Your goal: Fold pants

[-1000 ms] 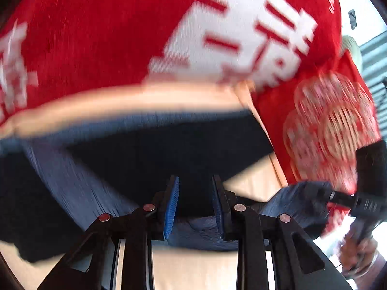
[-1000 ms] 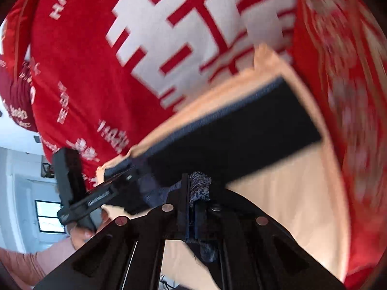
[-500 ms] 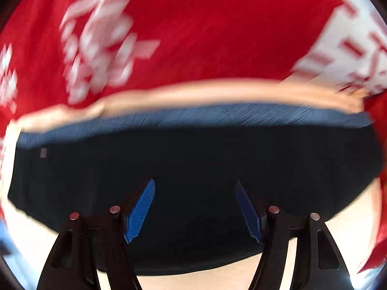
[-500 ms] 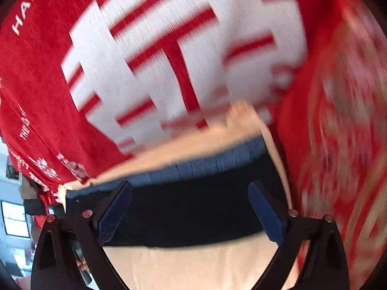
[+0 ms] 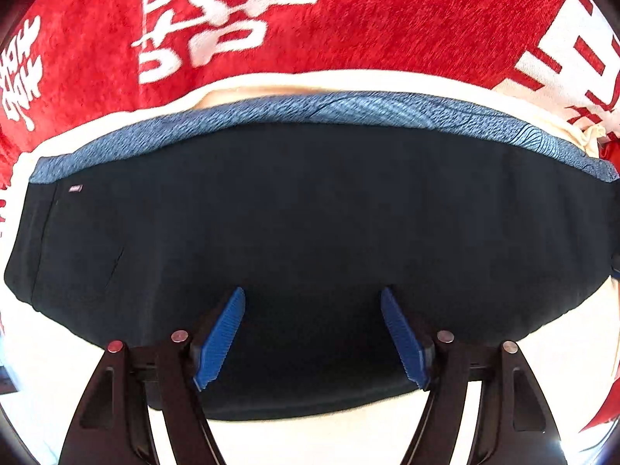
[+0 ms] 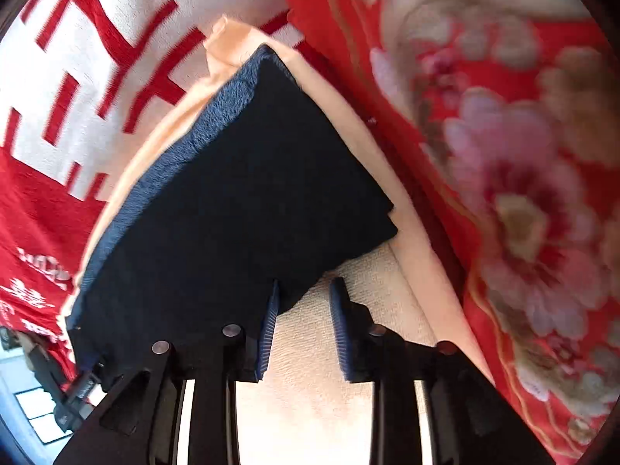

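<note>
From the left wrist view, the left gripper (image 5: 313,333) pointed down over the near edge of the pants (image 5: 310,224), which lay as one dark folded band on a cream cloth (image 5: 310,441); its jaws were widening, with dark fabric beneath the gap but neither blue pad pressing on it. The band's long axis ran side to side across the view, so the garment lay ahead of and under this gripper, a blue patterned strip (image 5: 348,110) along its far edge and a red blanket (image 5: 387,19) beyond

From the right wrist view, the right gripper (image 6: 304,325) stood at the pants' near right corner (image 6: 232,193), jaws narrowing over bare cream cloth, the left pad just beside the fabric's edge and nothing clamped. Here the band ran away up-left. A floral red cover (image 6: 523,155) lay to the right

Counted: one pair of pants, two grippers, one cream cloth
</note>
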Demonstrator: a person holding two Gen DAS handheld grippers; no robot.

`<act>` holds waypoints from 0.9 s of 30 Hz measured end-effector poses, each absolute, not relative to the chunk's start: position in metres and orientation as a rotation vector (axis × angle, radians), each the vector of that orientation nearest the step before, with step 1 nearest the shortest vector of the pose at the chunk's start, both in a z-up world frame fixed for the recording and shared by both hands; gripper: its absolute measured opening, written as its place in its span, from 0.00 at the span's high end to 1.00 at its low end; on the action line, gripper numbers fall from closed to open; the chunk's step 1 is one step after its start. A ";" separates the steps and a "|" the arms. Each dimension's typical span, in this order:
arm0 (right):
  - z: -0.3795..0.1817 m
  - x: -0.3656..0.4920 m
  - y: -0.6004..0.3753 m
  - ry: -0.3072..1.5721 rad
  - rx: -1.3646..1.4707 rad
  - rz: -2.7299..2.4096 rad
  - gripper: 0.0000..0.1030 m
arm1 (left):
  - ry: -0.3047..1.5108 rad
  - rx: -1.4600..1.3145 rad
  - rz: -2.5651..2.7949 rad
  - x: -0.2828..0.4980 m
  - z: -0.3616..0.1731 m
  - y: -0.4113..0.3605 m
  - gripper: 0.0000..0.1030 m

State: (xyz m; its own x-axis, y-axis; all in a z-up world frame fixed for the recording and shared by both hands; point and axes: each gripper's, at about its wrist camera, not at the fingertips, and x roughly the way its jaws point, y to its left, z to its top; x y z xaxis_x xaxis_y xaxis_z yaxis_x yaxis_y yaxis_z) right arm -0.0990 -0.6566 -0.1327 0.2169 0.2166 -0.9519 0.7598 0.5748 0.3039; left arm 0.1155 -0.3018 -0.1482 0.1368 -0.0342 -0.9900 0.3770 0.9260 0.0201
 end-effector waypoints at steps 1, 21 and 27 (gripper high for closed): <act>-0.125 -0.099 -0.653 1.336 0.900 -0.465 0.56 | 1.415 0.295 -0.298 0.114 -0.147 -0.298 0.28; -0.155 0.006 -0.277 1.267 1.175 0.304 0.52 | 1.284 0.308 -0.102 0.231 -0.139 -0.064 0.28; -0.171 0.023 -0.260 1.228 1.252 0.227 0.53 | 1.260 0.307 -0.124 0.256 -0.166 -0.013 0.17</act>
